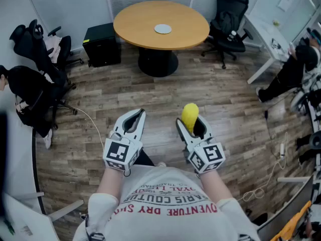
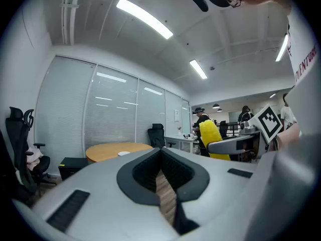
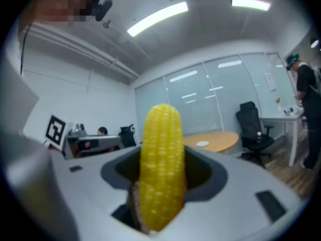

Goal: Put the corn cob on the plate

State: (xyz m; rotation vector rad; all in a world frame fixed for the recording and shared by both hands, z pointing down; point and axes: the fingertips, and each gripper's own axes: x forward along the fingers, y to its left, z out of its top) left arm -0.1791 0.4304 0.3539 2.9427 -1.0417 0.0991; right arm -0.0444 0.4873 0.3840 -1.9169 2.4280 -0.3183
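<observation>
Counter: round, wood top, standing on plank floor. Both grippers held side by side over floor, well short of counter's near edge, pointing toward it. Left gripper: jaws together at tips, nothing between. Right gripper: jaws wide, clamped on corn cob; cob upright, top above jaws. Plate: white, near counter centre. Cob well apart from plate.

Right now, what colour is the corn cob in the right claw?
The corn cob is bright yellow; the right gripper view shows it best.
</observation>
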